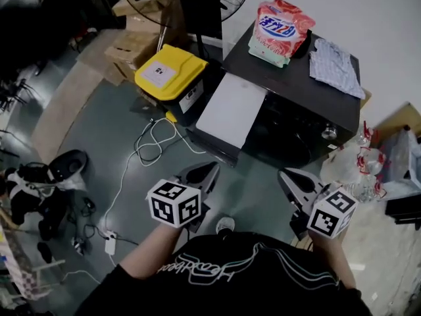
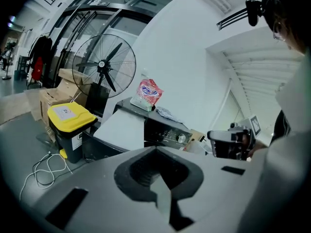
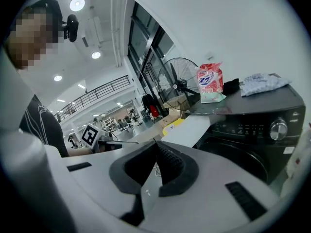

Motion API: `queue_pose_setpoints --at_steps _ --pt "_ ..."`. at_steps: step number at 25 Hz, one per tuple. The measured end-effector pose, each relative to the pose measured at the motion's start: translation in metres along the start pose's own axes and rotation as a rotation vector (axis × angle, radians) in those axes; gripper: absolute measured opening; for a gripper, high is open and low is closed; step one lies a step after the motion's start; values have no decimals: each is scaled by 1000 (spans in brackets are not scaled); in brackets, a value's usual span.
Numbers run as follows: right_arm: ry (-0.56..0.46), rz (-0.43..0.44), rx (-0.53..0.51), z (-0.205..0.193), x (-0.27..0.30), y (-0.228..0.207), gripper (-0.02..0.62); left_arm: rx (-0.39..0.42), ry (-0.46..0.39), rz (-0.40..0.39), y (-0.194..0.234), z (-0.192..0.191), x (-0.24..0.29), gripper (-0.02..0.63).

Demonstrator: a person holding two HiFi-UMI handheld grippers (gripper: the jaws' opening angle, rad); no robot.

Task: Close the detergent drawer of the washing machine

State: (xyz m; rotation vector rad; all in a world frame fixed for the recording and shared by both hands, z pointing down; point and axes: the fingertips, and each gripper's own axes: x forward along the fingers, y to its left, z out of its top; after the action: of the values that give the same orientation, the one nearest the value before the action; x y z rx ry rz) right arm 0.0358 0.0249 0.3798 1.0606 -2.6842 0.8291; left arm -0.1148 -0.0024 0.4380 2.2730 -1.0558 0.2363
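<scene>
The black washing machine [image 1: 289,87] stands ahead of me, with its white detergent drawer [image 1: 231,109] pulled far out toward the left front. The drawer also shows in the left gripper view [image 2: 122,128] and in the right gripper view [image 3: 190,129]. My left gripper [image 1: 208,170] hangs low near my body, short of the drawer, with its jaws shut on nothing [image 2: 156,150]. My right gripper [image 1: 287,176] is level with it, in front of the machine's door, also shut and empty [image 3: 154,142].
A pink detergent bag [image 1: 283,26] and a folded cloth [image 1: 336,67] lie on the machine's top. A yellow-lidded bin [image 1: 170,71] stands just left of the drawer, with a fan behind it. A white cable [image 1: 154,143] loops on the floor. Plastic bags [image 1: 363,170] sit at the right.
</scene>
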Motion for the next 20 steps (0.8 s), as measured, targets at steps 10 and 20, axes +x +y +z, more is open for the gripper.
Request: queue_pose_setpoints --at_steps 10,20 --pt "-46 -78 49 -11 24 -32 26 81 115 42 67 -29 44 23" --pt "-70 -125 101 -24 32 -51 28 140 195 94 105 -48 72 23"
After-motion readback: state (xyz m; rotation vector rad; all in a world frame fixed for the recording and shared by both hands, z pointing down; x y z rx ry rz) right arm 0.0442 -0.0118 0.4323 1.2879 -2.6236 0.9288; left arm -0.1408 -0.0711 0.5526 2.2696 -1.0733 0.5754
